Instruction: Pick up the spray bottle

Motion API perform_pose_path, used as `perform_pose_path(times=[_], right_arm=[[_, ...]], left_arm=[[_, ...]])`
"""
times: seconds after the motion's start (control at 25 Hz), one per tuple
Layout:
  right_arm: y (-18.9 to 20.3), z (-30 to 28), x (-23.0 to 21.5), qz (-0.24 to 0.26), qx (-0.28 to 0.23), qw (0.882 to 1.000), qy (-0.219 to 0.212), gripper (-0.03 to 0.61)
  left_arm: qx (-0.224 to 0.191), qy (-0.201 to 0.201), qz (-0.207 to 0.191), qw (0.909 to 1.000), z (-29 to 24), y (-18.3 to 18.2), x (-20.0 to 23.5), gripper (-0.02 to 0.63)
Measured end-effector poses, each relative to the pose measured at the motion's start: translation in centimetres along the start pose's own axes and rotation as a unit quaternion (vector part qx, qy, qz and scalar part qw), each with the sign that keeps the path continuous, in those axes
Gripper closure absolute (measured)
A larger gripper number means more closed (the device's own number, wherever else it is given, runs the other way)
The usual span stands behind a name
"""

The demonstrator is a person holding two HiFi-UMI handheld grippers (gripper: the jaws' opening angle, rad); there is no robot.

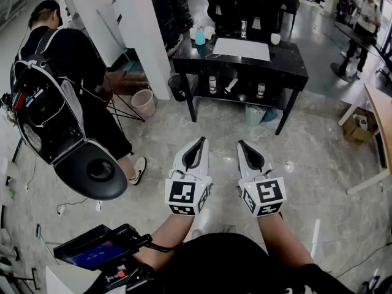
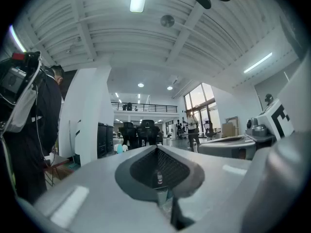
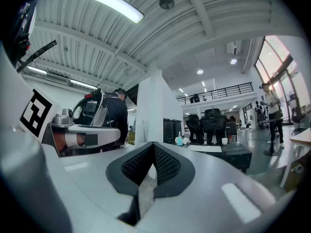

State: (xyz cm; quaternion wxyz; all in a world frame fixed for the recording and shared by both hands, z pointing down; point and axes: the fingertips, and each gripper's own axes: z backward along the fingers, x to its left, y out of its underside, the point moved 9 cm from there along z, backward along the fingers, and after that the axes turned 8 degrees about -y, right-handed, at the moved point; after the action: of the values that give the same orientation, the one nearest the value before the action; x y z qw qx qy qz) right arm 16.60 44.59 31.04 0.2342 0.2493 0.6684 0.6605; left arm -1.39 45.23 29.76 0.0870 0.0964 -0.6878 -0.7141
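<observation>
A teal bottle (image 1: 199, 37) with a white top stands at the left end of a black table (image 1: 288, 60) across the room. It also shows small in the right gripper view, teal bottle (image 3: 180, 141). The table's lower shelf holds two small labelled bottles (image 1: 212, 84) and a white item I cannot identify. My left gripper (image 1: 201, 141) and right gripper (image 1: 241, 144) are side by side over the floor, well short of the table. Both point toward it with jaws together and nothing between them. Each camera looks along its own closed jaws, left gripper (image 2: 156, 149) and right gripper (image 3: 153, 144).
A person with a backpack (image 1: 55, 84) stands at my left, near a white pillar (image 1: 141, 29) and a pink bin (image 1: 143, 101). Cups and a white sheet (image 1: 241, 48) lie on the tabletop. A wooden table (image 1: 383, 112) and a cardboard box (image 1: 355, 127) sit at right.
</observation>
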Motion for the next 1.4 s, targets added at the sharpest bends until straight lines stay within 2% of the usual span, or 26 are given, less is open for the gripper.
perform_pose_path(times=[0.4, 0.64, 0.88, 1.4], right_arm=[[0.9, -1.3, -5.9, -0.004, -0.008, 0.999, -0.031, 0.555], [1.8, -4.0, -7.8, -0.017, 0.009, 0.999, -0.039, 0.555], [1.6, -9.5, -8.9, -0.005, 0.014, 0.999, -0.040, 0.555], [0.9, -27.8, -9.7, 0.000, 0.021, 1.000, -0.009, 0.555]], left_arm=[[0.003, -0.019, -0.001, 0.9998, -4.2, 1.2, -2.8, 0.614], [0.017, -0.029, 0.003, 0.9994, -6.6, 2.1, -1.8, 0.614], [0.013, -0.017, 0.014, 0.9997, -11.7, 2.7, 2.0, 0.614], [0.000, 0.016, 0.026, 0.9995, -23.9, 3.0, 16.0, 0.614]])
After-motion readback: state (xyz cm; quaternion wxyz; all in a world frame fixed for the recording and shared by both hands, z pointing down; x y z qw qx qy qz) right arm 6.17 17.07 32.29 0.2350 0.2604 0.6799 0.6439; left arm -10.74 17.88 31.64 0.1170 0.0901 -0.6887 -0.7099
